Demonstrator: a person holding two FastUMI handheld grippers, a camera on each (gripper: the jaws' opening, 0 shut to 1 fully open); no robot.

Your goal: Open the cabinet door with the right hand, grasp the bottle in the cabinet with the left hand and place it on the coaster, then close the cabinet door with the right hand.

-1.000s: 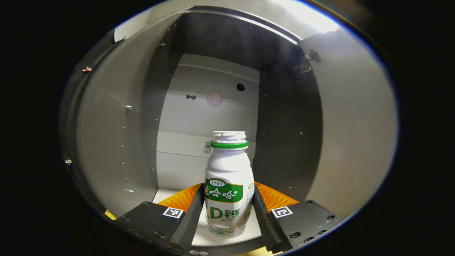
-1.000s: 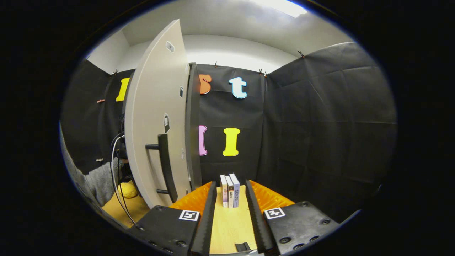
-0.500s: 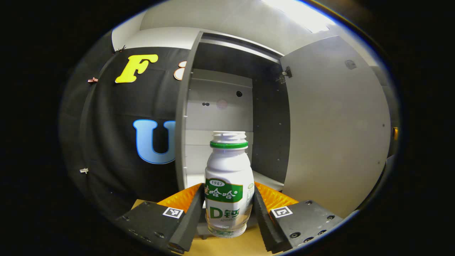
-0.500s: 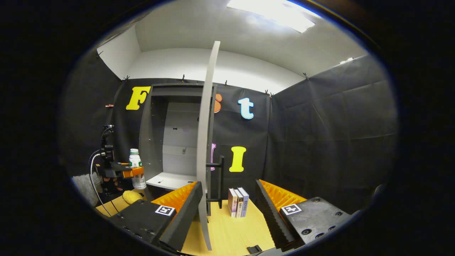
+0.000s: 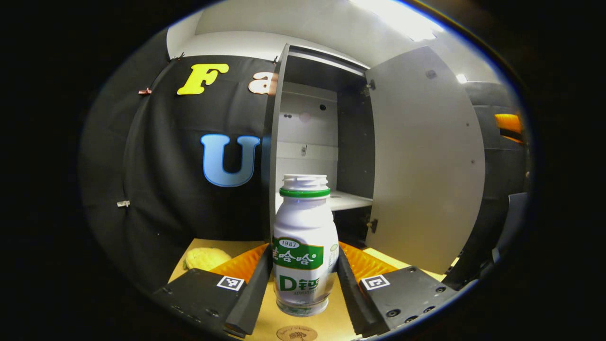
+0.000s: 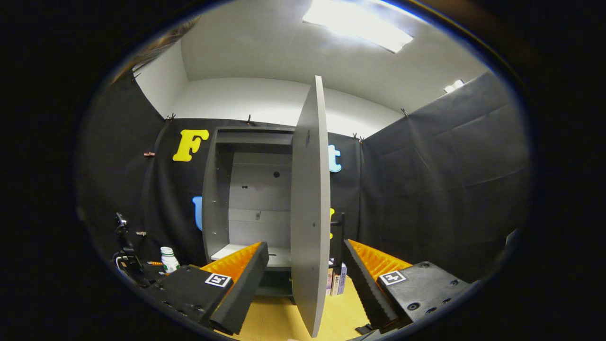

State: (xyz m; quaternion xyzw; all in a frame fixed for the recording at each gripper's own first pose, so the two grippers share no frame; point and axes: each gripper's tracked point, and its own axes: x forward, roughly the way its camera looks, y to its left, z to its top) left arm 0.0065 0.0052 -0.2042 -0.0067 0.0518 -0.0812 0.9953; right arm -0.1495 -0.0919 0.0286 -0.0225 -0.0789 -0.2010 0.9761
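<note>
The left gripper (image 5: 305, 279) is carrying the bottle (image 5: 305, 246), both fingers pressing on its labelled sides, and the bottle is riding upright with its cap level. It is hanging in the air, clear of the cabinet (image 5: 307, 137), over the wooden table (image 5: 265, 322). Just below it, at the bottom edge of the left gripper view, the coaster (image 5: 297, 333) is peeking out, a small round disc on the wood.

So the job now is the set-down. The bottle's base is sitting a touch beyond the coaster, so I'd judge the hand needs to draw back slightly, then lower straight down with the bottle kept vertical. Letting go should wait until the base is resting flat on the disc; releasing early risks a topple, since the bottle is tall on a narrow foot.

Over in the right gripper view, the right gripper (image 6: 305, 284) is standing wide, its fingers either side of the door (image 6: 310, 213) edge but not touching it as far as I can see. The door is hanging well open, handle (image 6: 338, 237) on its far face, waiting for the closing push once the bottle is down.
</note>
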